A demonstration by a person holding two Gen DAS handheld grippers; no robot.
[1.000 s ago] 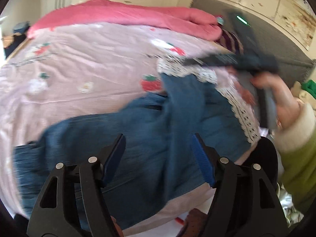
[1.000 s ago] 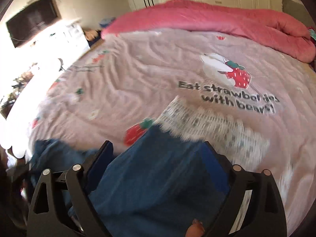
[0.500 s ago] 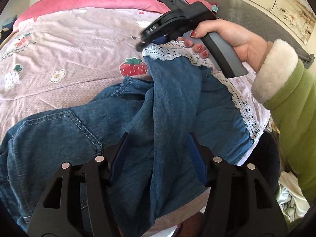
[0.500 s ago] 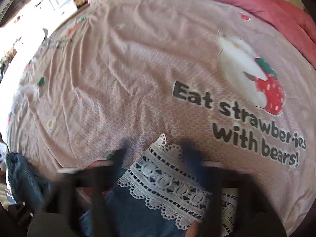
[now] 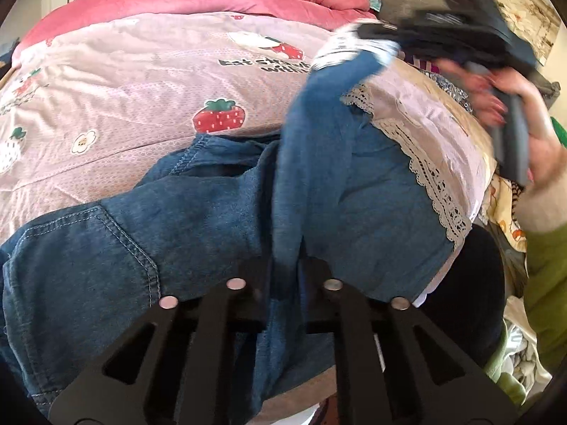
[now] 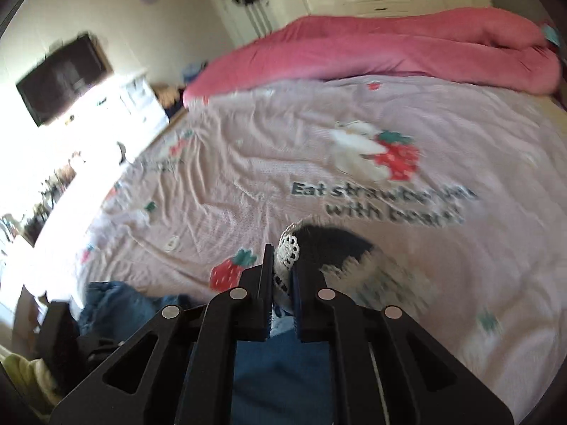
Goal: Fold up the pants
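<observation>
Blue denim pants (image 5: pixel 198 233) with white lace hems lie at the near edge of the bed. My left gripper (image 5: pixel 283 276) is shut on a raised ridge of denim near the crotch. My right gripper (image 6: pixel 281 276) is shut on the lace hem (image 6: pixel 288 251) of one leg and holds it up off the bed. In the left wrist view the right gripper (image 5: pixel 375 40) is at the upper right, with that leg (image 5: pixel 319 106) stretched between the two grippers. The other leg's lace hem (image 5: pixel 436 191) lies flat at the right.
The pink strawberry bedspread (image 5: pixel 141 81) (image 6: pixel 319 141) spreads beyond the pants. A rolled pink duvet (image 6: pixel 389 49) lies along the far edge. A wall TV (image 6: pixel 60 78) and white dresser stand at the left. Clothes lie past the bed's right edge (image 5: pixel 510 212).
Both grippers have shut: the left on the denim ridge, the right on the lace hem. The right gripper has lifted the leg up and away, pulling it taut.
</observation>
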